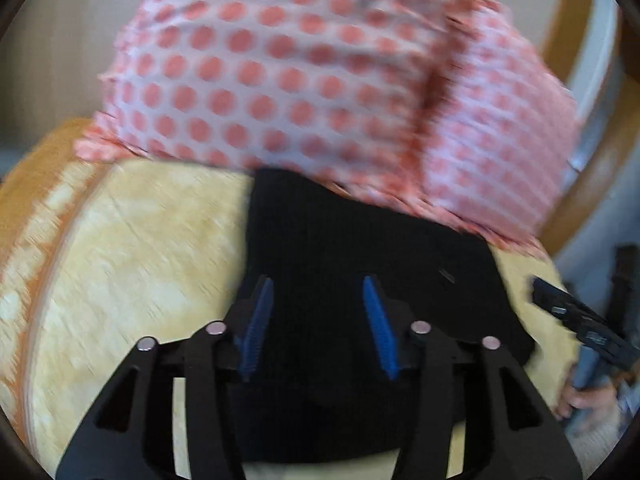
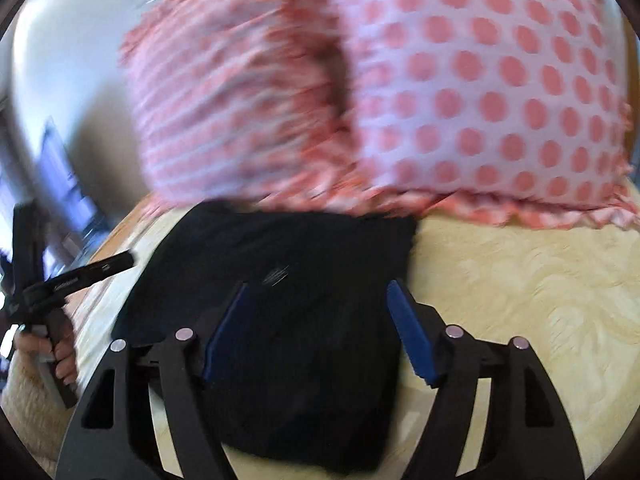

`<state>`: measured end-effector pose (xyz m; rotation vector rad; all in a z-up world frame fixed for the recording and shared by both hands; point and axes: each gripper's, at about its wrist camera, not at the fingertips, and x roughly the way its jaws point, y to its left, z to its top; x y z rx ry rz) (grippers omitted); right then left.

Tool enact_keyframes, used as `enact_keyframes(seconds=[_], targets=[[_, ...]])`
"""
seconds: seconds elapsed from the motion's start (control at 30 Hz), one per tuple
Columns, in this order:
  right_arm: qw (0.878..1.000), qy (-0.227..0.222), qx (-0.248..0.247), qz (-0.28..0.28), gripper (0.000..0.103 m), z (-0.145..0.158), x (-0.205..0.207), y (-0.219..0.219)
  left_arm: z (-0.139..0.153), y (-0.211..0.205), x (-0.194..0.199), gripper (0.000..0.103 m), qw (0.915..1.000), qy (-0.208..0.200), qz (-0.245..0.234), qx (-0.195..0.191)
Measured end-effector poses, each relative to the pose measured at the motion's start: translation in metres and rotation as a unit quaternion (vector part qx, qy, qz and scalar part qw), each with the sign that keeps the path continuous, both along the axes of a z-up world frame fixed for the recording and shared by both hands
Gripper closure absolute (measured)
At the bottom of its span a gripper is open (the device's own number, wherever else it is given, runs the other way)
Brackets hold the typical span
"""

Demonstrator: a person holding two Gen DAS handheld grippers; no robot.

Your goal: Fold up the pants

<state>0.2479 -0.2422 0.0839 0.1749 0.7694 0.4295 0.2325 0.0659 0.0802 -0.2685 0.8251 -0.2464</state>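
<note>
One cream bedspread bears two red-dotted pillows at twelve o'clock and one folded black pants just below them, its small label too blurred to read, while the left gripper and right gripper hover wide open over the pants, gripping nothing.

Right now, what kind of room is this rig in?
Probably a bedroom or living room at home. Folded black pants lie on a cream patterned bedspread or cushion, against pink polka-dot pillows, with a curved wooden frame behind.
</note>
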Motion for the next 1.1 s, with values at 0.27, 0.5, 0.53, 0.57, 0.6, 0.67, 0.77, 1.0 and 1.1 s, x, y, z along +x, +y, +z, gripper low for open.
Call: enact_keyframes(seconds=[0.27,0.5,0.53,0.57,0.6,0.67,0.77,1.0,1.1], targets=[[0.995,0.087,-0.048,0.031,0.008,-0.045,0.006,0.035,-0.044,-0.037,-0.005,0.034,0.9967,0.045,-0.036,0.057],[0.993,0.018,-0.106,-0.046,0.001,-0.016,-0.056,0.048,-0.016,-0.038,-0.072,0.002,0.9880,-0.028,0.015,0.151],[0.992,0.008,-0.109,-0.057,0.001,-0.015,-0.068,0.045,-0.014,-0.037,-0.081,0.002,0.9847,-0.041,0.020,0.168],[0.991,0.000,-0.111,-0.068,0.001,-0.016,-0.081,0.046,-0.016,-0.035,-0.095,0.002,0.9793,-0.052,0.028,0.194],[0.990,-0.006,-0.115,-0.079,0.001,-0.018,-0.094,0.048,-0.021,-0.034,-0.106,0.002,0.9748,-0.053,0.038,0.213],[0.989,-0.014,-0.118,-0.091,0.001,-0.027,-0.115,0.053,-0.030,-0.030,-0.124,0.002,0.9728,-0.048,0.047,0.222],[0.989,-0.005,-0.115,-0.092,0.001,-0.037,-0.131,0.058,-0.048,-0.027,-0.147,0.002,0.9747,-0.025,0.054,0.216],[0.986,0.007,-0.137,-0.099,0.001,-0.052,-0.158,0.076,-0.063,-0.028,-0.175,0.002,0.9776,-0.014,0.060,0.201],[0.986,0.009,-0.135,-0.102,0.001,-0.056,-0.161,0.077,-0.063,-0.029,-0.177,0.002,0.9795,-0.014,0.055,0.193]])
